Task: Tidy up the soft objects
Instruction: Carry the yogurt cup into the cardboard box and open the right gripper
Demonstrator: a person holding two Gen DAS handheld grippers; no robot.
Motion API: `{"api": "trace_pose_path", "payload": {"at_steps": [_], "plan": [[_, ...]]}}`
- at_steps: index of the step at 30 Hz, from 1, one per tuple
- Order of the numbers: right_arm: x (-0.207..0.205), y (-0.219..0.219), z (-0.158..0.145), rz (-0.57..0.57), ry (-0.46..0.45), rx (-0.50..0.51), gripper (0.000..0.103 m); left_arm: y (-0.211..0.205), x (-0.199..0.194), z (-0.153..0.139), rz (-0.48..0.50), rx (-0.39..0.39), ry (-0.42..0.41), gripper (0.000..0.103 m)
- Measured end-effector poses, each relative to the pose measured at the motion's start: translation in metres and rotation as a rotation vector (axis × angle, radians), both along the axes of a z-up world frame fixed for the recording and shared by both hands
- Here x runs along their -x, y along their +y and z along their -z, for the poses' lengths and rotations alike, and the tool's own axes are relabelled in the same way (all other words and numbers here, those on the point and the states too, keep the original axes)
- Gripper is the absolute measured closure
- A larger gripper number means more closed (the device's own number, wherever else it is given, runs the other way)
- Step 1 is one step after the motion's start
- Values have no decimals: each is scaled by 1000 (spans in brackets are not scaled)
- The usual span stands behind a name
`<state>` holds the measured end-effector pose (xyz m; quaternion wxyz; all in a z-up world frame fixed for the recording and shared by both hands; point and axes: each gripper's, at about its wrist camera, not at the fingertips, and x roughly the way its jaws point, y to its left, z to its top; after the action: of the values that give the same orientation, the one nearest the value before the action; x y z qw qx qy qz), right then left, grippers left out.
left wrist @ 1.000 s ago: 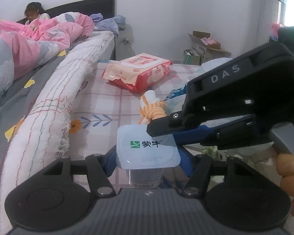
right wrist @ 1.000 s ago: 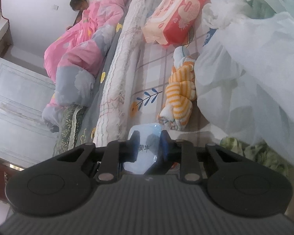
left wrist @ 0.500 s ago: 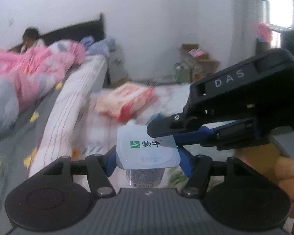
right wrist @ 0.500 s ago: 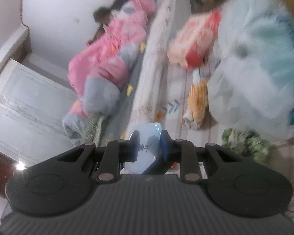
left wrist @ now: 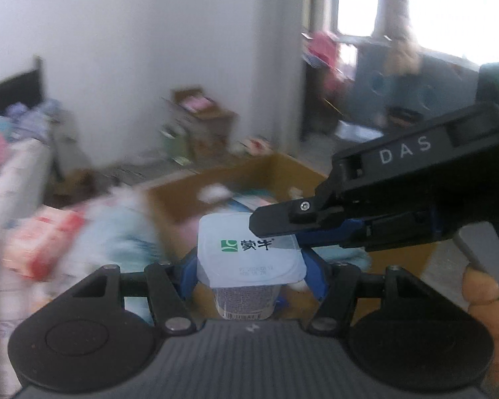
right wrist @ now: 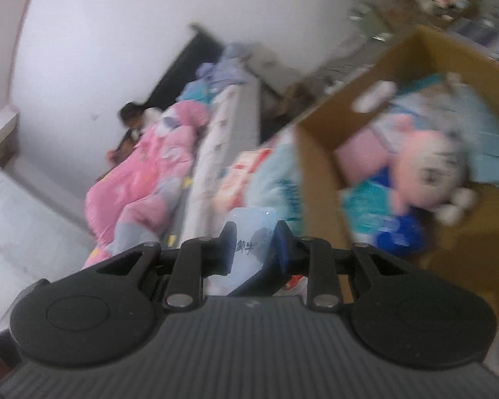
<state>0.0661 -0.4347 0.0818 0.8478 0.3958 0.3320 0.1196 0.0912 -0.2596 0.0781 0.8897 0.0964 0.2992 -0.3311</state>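
Carrying the small white foil-lidded yogurt cup (left wrist: 251,262) toward the open brown cardboard box (right wrist: 319,206), so keep it level. The left tongs (left wrist: 251,267) clamp the cup's sides under the rim, upright. The right tongs (right wrist: 254,246) sit nearly together over the lid's edge and are easing apart, foil between them. The box already holds a pink-faced plush doll (right wrist: 425,173), so I'd aim for a bare patch of floor inside and lower the cup before letting go.
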Motion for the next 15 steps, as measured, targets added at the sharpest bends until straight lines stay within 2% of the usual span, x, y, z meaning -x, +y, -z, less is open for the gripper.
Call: {"api": "trace_pose_path", "payload": {"at_steps": [4,7,12,15], "plan": [[11,-40,33,33,105,-46,78,-30,-7,21,61,-37,118,39],[12,-50,60,13,178,-69,78,-43,-12,41,73,-80,195,39],[1,-53,90,-69,270,-75,77,-48,-18,59,78,-143,249,39],[-11,-51,99,-122,324,-44,72,-48,-19,62,97,-156,273,38]]}}
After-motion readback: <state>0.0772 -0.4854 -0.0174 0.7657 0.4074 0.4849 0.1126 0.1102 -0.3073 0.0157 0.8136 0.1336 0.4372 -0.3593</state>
